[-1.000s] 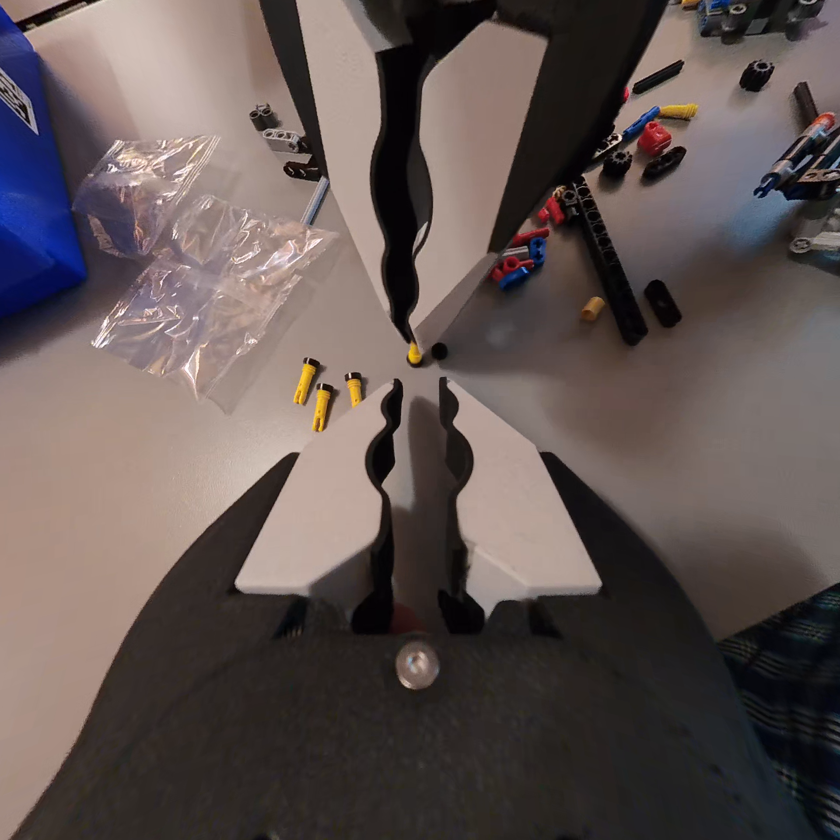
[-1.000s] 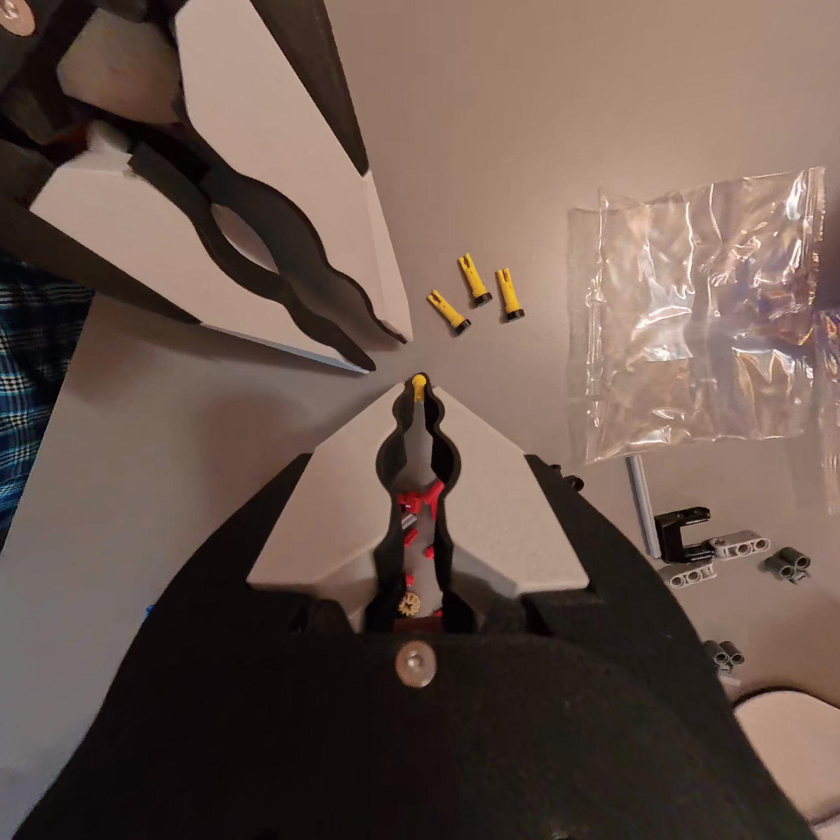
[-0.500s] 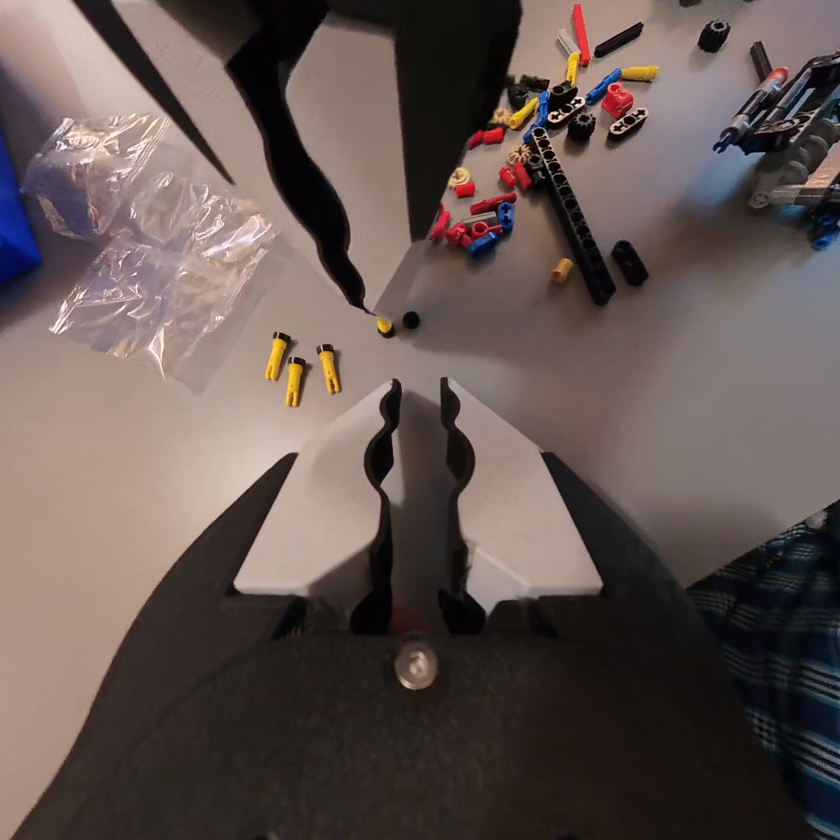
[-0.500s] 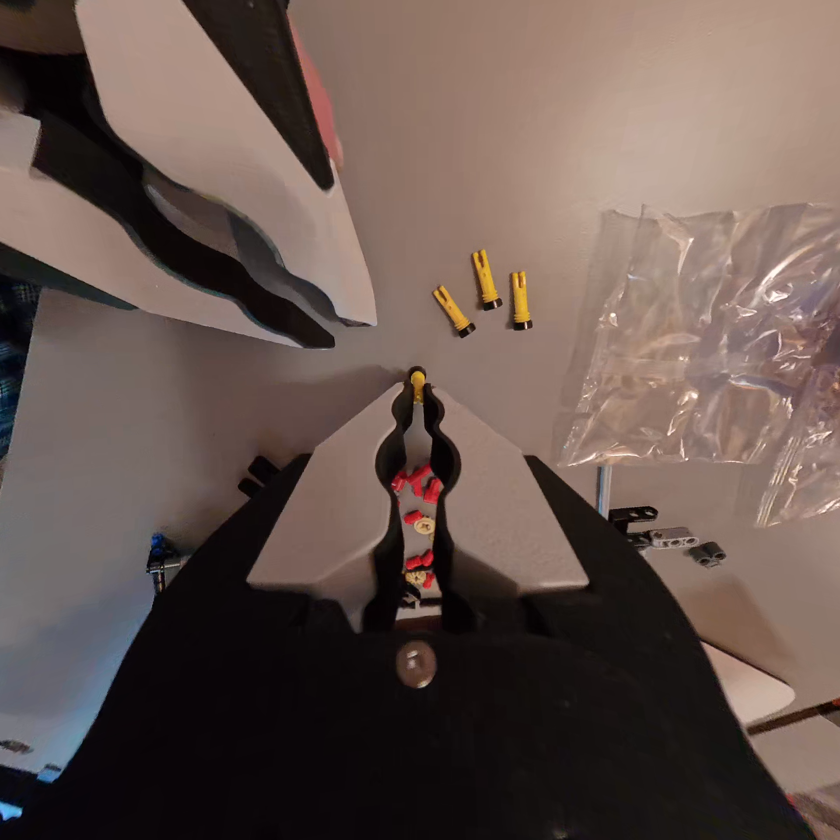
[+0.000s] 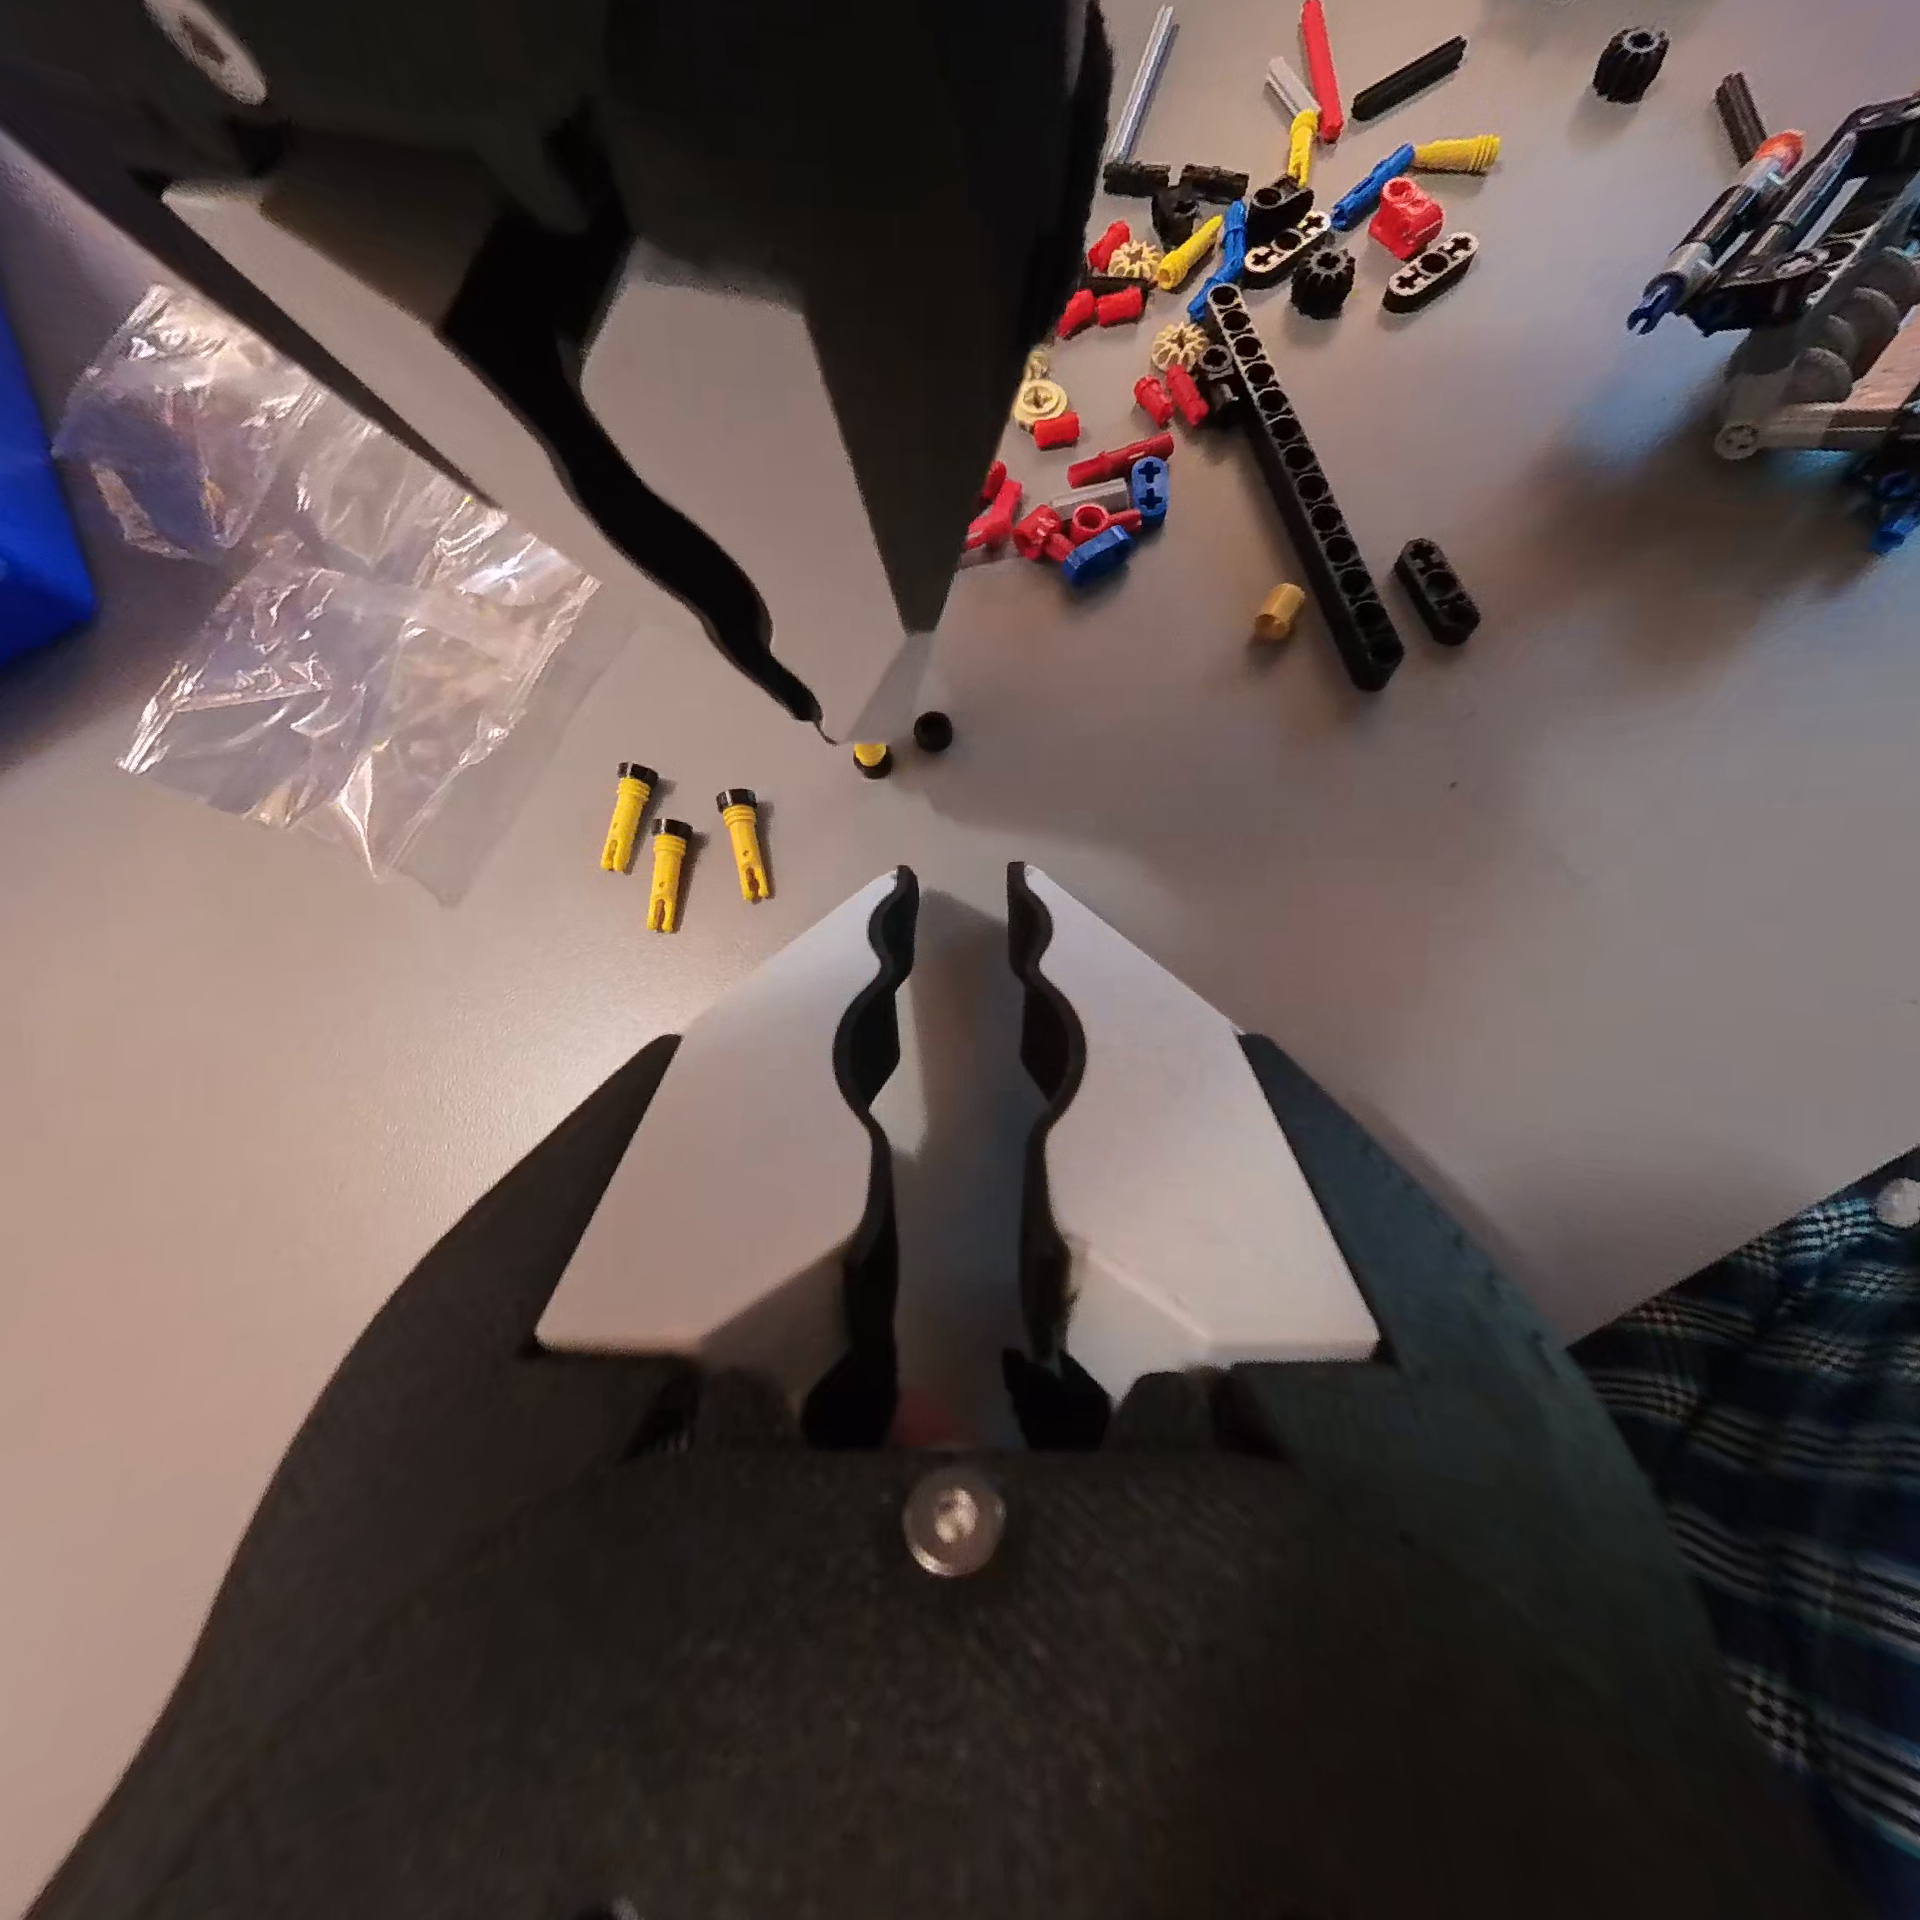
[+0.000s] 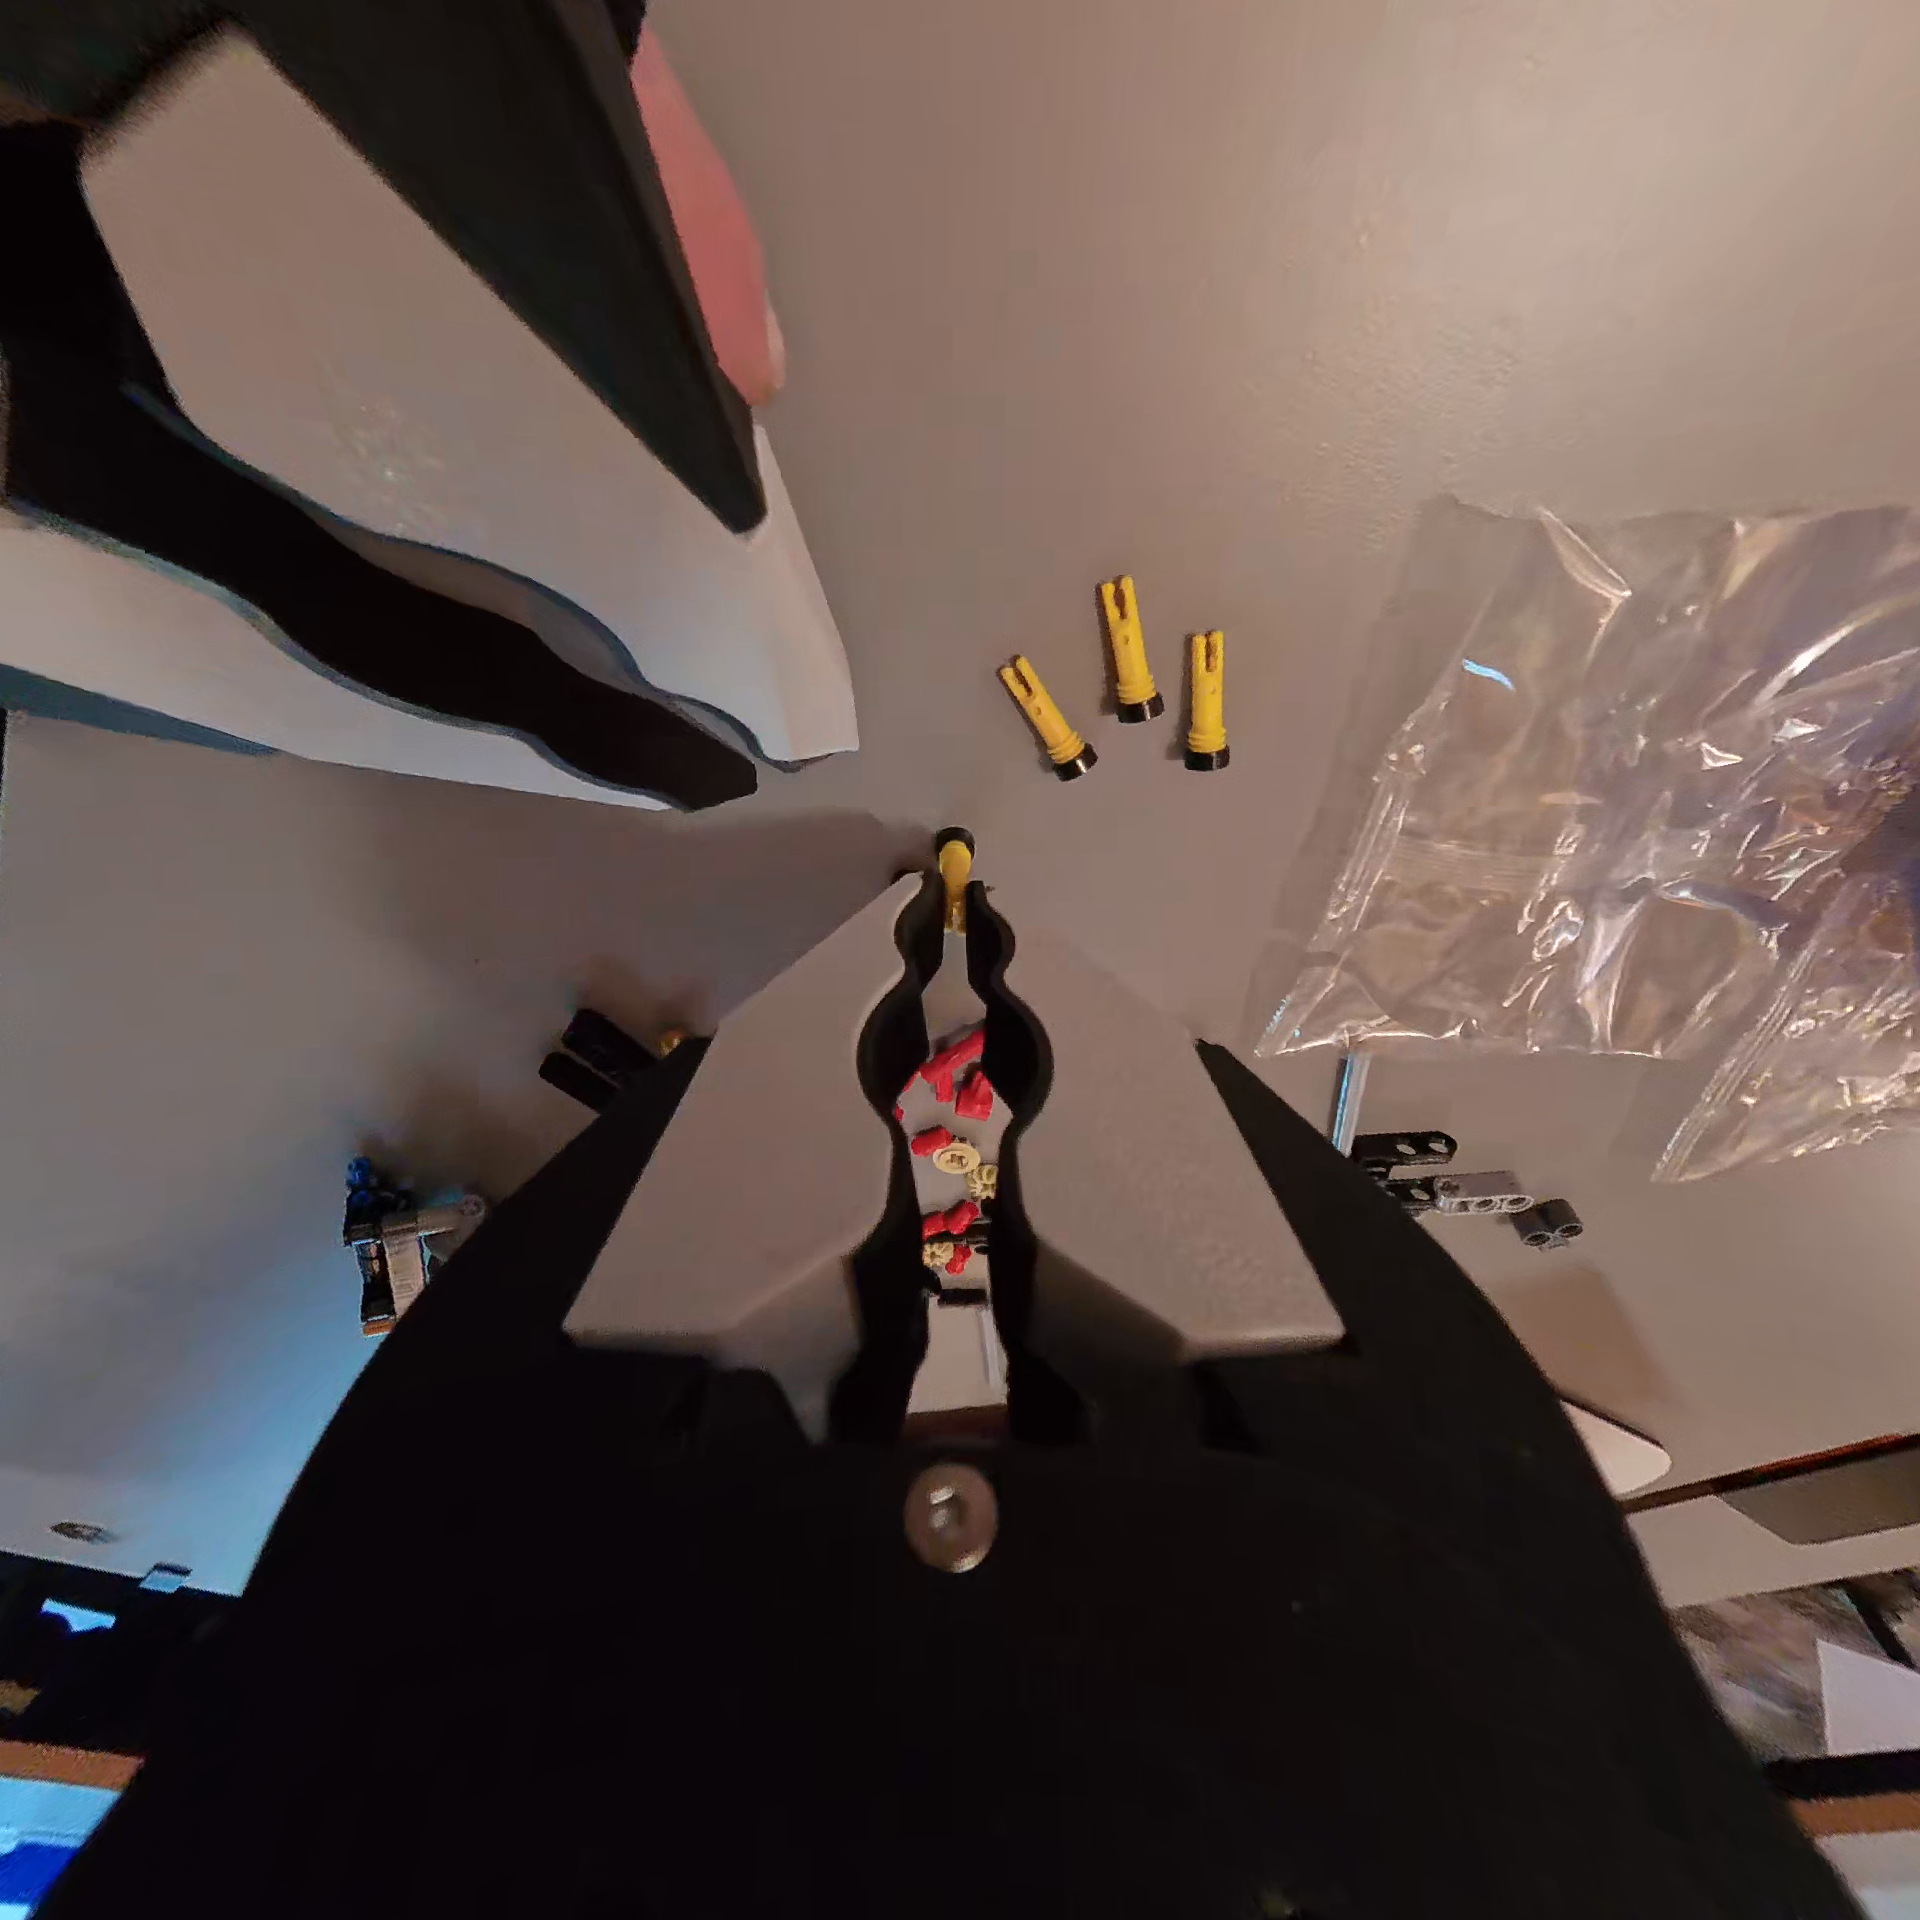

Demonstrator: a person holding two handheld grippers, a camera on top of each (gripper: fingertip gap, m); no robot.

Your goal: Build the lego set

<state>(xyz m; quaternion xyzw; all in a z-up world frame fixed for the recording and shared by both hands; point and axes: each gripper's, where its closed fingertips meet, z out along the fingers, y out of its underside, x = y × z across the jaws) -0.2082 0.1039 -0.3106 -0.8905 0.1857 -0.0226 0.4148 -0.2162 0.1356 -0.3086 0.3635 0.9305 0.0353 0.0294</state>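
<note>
My right gripper (image 6: 951,896) is shut on a yellow pin with a black head (image 6: 953,860), which sticks out past its tips just above the table. In the left wrist view that gripper comes down from the top with the pin (image 5: 871,758) at its tips, next to a small black bush (image 5: 933,730). My left gripper (image 5: 961,883) is a little open and empty, a short way in front of the pin. It shows at the upper left of the right wrist view (image 6: 774,764). Three more yellow pins (image 5: 675,847) lie on the table to the left and also show in the right wrist view (image 6: 1127,686).
Clear plastic bags (image 5: 343,644) lie at the left by a blue box (image 5: 31,520). A pile of red, blue and black parts (image 5: 1101,499), a long black beam (image 5: 1304,488) and a partly built model (image 5: 1818,281) lie at the back right. A plaid sleeve (image 5: 1787,1455) is at the right edge. The tips of both grippers are at nearly the same place.
My left gripper has drawn back from the right gripper's tips. The right gripper stays shut on the yellow pin and has lifted slightly. More of the parts pile has come into view.
</note>
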